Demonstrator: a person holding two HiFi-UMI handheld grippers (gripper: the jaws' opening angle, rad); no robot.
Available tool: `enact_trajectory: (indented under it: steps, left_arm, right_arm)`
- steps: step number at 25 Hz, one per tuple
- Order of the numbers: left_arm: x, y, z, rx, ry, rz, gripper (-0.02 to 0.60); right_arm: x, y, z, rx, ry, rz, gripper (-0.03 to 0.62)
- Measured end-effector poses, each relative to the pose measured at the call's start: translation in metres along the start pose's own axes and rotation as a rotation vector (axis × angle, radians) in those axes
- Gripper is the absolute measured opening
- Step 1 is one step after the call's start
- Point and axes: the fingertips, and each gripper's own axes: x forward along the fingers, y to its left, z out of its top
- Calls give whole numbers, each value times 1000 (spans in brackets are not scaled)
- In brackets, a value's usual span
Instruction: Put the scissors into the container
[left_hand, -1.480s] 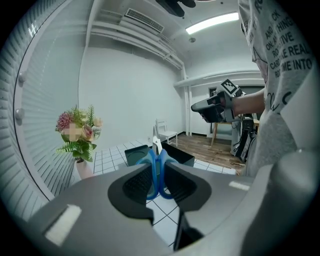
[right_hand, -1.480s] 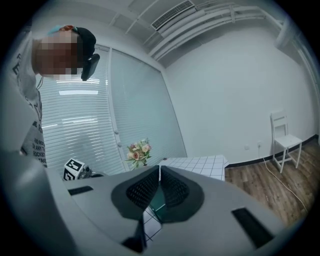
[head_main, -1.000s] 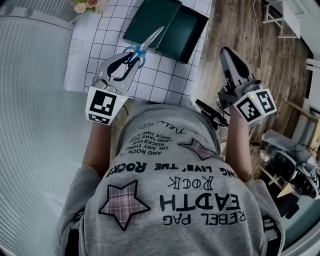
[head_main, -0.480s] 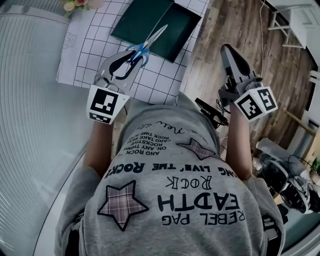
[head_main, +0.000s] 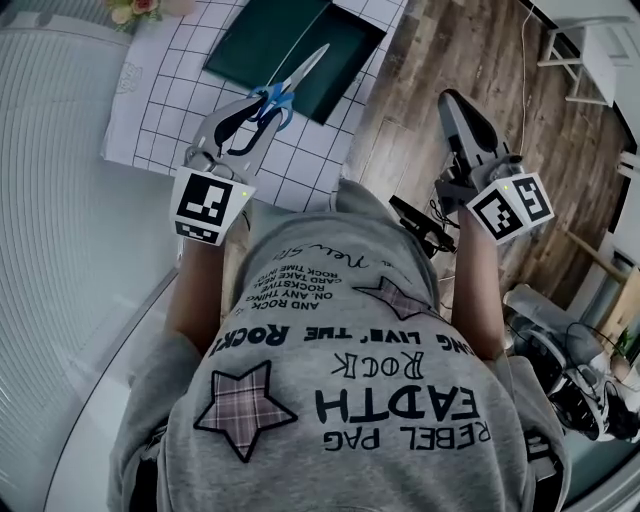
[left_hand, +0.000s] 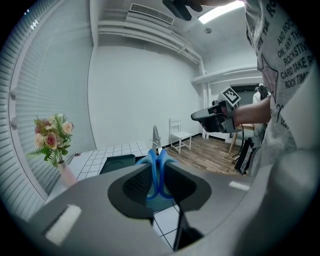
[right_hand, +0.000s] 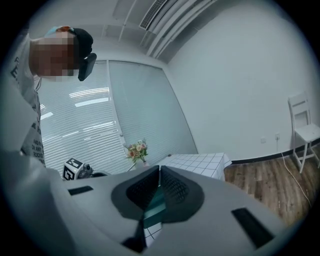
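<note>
Between ribbed claw pads (left_hand: 138, 184), blue-looped scissors (left_hand: 156, 173)

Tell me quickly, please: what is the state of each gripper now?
Left gripper: closed on the blue-handled metal scissors.
Right gripper: closed, empty.

Left tongs (head_main: 262, 110) pinch the scissors (head_main: 305, 70); right tongs (head_main: 455, 103), tips together and empty, are held out alongside.
</note>
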Motion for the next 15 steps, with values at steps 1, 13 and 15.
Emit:
enact_trajectory:
  steps: [1, 13, 15]
  left_arm:
    - [2, -1, 1, -1, 0, 4, 91]
    - [12, 1, 3, -37, 17, 48, 91]
    - [14, 1, 2, -48, 17, 52, 91]
  right_arm:
    - [-2, -2, 0, 0, -1, 2, 15]
    - [-16, -22, -5, 20, 6, 9, 15]
    - [-16, -23, -7, 21, 6, 11, 15]
